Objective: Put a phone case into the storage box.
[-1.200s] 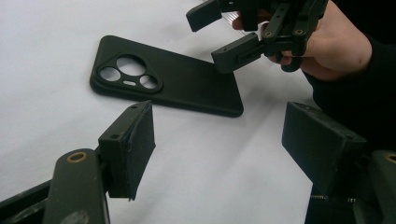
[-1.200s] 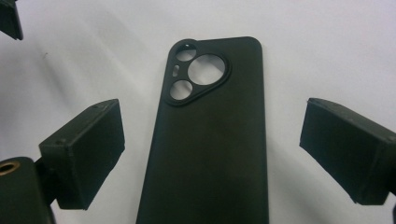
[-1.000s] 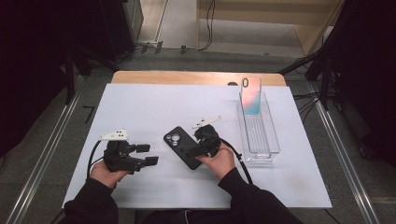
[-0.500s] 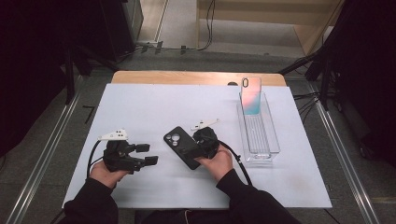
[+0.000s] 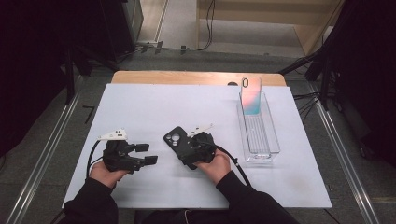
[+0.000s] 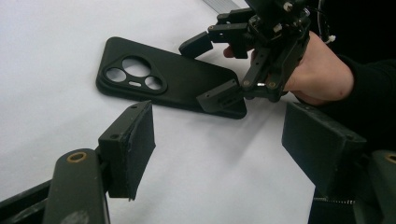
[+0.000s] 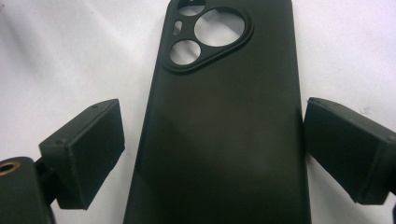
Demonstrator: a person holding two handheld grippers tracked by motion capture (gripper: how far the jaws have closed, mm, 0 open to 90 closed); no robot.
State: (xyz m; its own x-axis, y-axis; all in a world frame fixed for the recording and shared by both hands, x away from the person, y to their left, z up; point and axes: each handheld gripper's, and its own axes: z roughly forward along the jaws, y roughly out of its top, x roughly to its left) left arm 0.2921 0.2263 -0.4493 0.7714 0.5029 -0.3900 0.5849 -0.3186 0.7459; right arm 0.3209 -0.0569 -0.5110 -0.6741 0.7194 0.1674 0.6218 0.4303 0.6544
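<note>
A black phone case (image 5: 176,139) lies flat on the white table, camera cutouts at its far left end. My right gripper (image 5: 186,150) straddles its near end. In the right gripper view, the case (image 7: 224,116) lies between the open jaws of the right gripper (image 7: 215,149), with a narrow gap at the left pad (image 7: 86,154) and the right pad (image 7: 345,149) close beside the edge. To the left, my left gripper (image 5: 146,154) rests open with nothing in it. The left gripper (image 6: 224,154) looks across at the case (image 6: 163,84) and the right gripper (image 6: 208,70).
A clear plastic tray (image 5: 261,140) sits at the right of the table, and a phone in a pastel case (image 5: 251,95) stands upright at its far end. A wooden strip (image 5: 196,77) runs along the table's far edge. Cables trail from both grippers.
My right gripper has shifted a little to the left and toward me, further over the black case. The left gripper has stayed where it was.
</note>
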